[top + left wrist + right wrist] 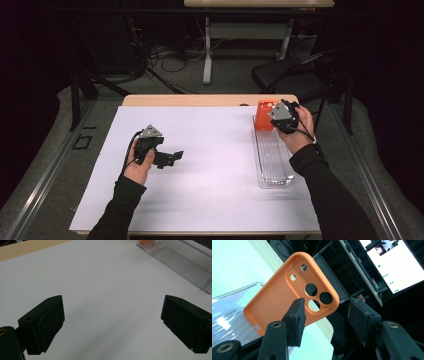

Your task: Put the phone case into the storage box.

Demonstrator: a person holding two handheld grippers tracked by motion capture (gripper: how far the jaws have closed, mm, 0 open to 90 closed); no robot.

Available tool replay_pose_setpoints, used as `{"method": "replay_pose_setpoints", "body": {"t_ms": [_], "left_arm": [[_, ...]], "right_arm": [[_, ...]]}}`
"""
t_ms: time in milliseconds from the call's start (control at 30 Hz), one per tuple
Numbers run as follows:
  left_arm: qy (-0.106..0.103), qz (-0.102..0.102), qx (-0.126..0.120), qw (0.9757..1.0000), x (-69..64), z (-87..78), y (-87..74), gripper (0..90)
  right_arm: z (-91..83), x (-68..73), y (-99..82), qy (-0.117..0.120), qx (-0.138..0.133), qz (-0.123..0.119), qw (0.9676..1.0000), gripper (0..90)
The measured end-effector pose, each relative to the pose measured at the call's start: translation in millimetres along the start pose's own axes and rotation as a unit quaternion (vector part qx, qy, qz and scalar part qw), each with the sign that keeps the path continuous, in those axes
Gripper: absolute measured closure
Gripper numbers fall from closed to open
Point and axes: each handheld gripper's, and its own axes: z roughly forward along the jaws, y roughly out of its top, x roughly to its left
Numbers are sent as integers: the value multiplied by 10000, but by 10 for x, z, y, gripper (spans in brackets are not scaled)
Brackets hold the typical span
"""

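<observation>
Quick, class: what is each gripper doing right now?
Left gripper: open, holding nothing.
Right gripper: open, beside the orange phone case, not gripping it.

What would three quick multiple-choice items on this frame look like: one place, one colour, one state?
1. Where is the phone case?
A. at the far end of the clear tray
B. on the table's left edge
C. under the left gripper

2. What colour is the phone case?
A. blue
B. orange
C. green

3. How do the jaws of the left gripper stand?
A. shut on the case
B. shut on nothing
C. wide apart, nothing between them

Answers:
1 A, the high view shows it at the tray's far end, by the right gripper.
2 B, orange in the high and right gripper views.
3 C, the left gripper view shows only white sheet between them.
</observation>
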Motion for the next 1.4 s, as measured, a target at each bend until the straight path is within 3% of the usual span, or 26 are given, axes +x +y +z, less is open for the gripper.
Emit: {"method": "replay_pose_setpoints", "body": {"t_ms": [167,467,600,800,1067,1200,1300,1400], "left_arm": [[-8,-55,31,10000,21,-12,-20,53],[-25,-77,-47,10000,20,-49,-4,59],[-38,-73,-42,10000,23,-41,0,61],[-18,-81,-40,10000,45,-43,-2,67],[-13,-105,-67,9999,54,-62,-2,68],[-11,-111,-84,9999,62,-69,-2,68],[-16,-125,-99,9999,65,-74,-2,68],[-28,-137,-111,9998,68,-80,-3,68]], "right_arm": [[-155,22,21,-36,25,21,10000,477],[-413,27,71,142,-49,579,9982,445],[-480,60,100,225,-169,763,9967,366],[-555,114,167,306,-102,994,9945,213],[-600,158,218,615,-128,1547,9860,121],[-605,201,233,789,-17,1593,9841,0],[-629,240,238,885,-19,1643,9824,0],[-662,260,246,984,-130,1831,9781,0]]}}
